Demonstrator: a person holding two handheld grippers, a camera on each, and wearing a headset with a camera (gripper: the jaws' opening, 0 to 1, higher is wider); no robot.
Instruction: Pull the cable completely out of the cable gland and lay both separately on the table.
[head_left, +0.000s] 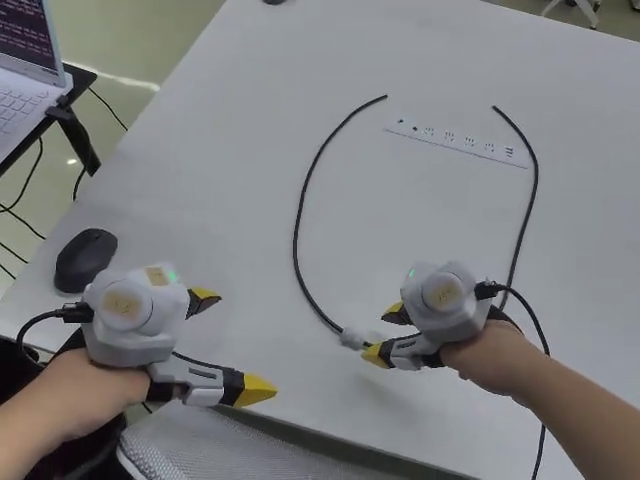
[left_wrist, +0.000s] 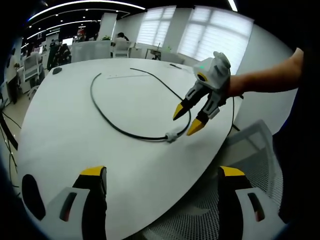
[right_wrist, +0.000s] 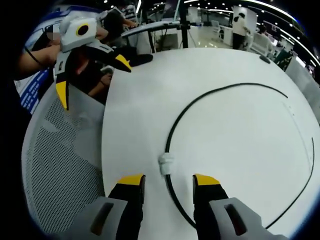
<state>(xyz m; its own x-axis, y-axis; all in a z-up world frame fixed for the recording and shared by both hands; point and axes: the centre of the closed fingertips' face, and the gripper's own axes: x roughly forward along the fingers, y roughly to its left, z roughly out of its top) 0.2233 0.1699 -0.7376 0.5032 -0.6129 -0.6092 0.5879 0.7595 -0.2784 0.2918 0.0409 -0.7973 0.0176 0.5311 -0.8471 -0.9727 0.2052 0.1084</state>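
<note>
In the right gripper view the white cable gland (right_wrist: 165, 165) lies on the surface (right_wrist: 240, 130) just ahead of the right gripper (right_wrist: 168, 181), between its released jaws. The black cable (right_wrist: 170, 136) runs through it up and down the frame (roughly along the jaws). The left gripper (head_left: 232, 343), jaws likewise spread and empty, sits at the head view's lower left, well apart; the right is nearer.

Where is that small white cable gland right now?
In the head view the cable gland sits on the black cable near the front edge of the table, just ahead of the open right gripper.
</note>
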